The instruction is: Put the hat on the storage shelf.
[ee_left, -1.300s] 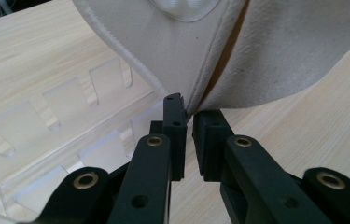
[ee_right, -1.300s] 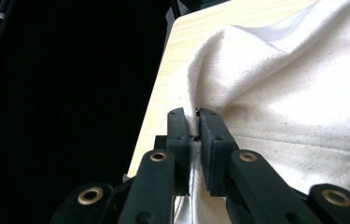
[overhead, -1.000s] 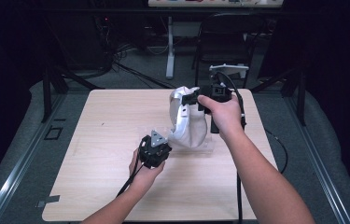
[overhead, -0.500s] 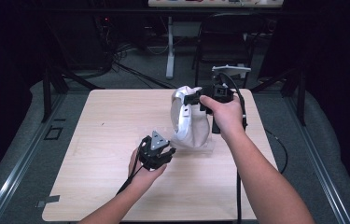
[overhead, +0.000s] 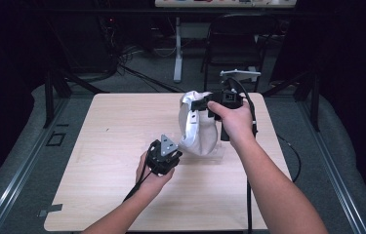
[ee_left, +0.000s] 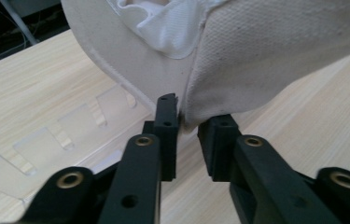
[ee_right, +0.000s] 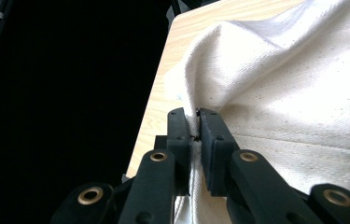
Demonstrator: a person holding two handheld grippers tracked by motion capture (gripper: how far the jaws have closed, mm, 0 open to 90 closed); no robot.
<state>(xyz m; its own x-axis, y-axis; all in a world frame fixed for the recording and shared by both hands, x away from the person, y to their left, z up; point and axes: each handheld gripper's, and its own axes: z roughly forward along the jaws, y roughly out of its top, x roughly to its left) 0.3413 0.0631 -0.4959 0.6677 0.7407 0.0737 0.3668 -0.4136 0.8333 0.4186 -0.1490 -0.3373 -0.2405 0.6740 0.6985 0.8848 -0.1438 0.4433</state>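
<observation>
Above the table (overhead: 97, 195), right gripper (overhead: 205, 106) pinches the raised white cap (overhead: 197, 131) — left gripper (overhead: 174, 157), jaws parted, at its lower edge

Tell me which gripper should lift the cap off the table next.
Right, probably. The right gripper is shut on the white cap at its top edge, holding it up. The left gripper sits low at the bottom edge, jaws apart around the fabric.

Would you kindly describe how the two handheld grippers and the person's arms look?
Both grippers are black. The left gripper carries a grey three-cornered plate on top; the right gripper has a boxy body. Each trails a black cable. Up close, the jaws show brass-coloured rivets. The forearms are bare, with no sleeves visible.
</observation>
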